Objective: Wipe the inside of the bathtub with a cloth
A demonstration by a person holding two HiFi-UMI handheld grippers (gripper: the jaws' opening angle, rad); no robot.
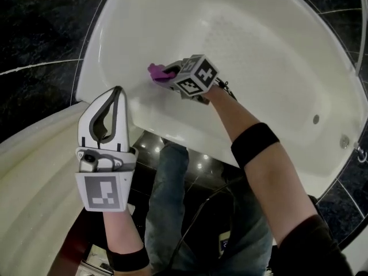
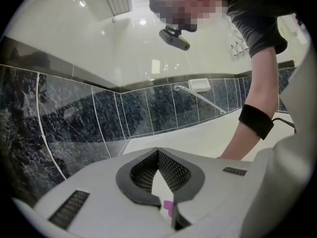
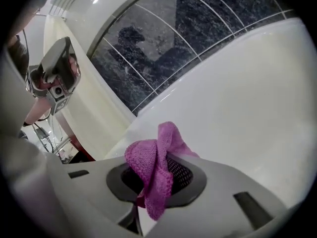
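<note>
Right claw [image 1: 170, 73] clamped on pink cloth [image 1: 155, 70] | cloth on tub [image 1: 270, 45] inside wall | left claw [image 1: 117, 92] closed, empty, outside tub | tip: press flat, wipe slowly

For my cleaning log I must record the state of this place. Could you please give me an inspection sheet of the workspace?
Surface: white bathtub, inside glossy and bare; no dirt can be made out.
Job's things: purple cloth, at the tub's inner wall just below the rim.
Clutter: nothing seen.
Grippers: right tool shut on the cloth; left tool shut and empty, held over the tub's near edge.
Cables: one dark cable by the person's legs.
Surroundings: dark marbled tiles around the tub; round fittings on the tub's inner wall, away from the cloth.
</note>
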